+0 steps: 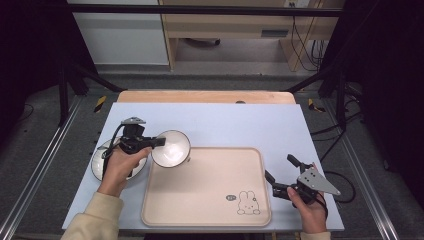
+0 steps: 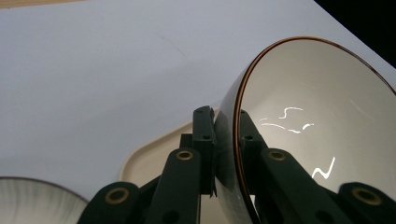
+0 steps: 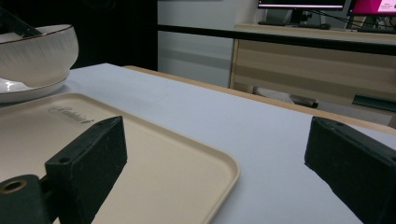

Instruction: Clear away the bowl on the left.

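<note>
White bowl (image 1: 171, 148) w/ thin brown rim, glossy inside, clamped by its wall in left gripper (image 1: 159, 142), one jaw inside, one outside. Tilted, sits over far-left corner of beige tray (image 1: 200, 210). White ribbed plate (image 1: 100, 159) on table just left of tray, partly under the hand. Tray has bunny print near-right corner.

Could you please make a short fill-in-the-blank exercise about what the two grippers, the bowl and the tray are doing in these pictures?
1. The left gripper is shut on the rim of the ____.
2. The right gripper has its jaws ____ and holds nothing.
3. The tray bears a small drawing of a ____ near one corner.
4. The plate lies to the ____ of the tray in the high view.

Missing words: bowl; open; rabbit; left
</note>
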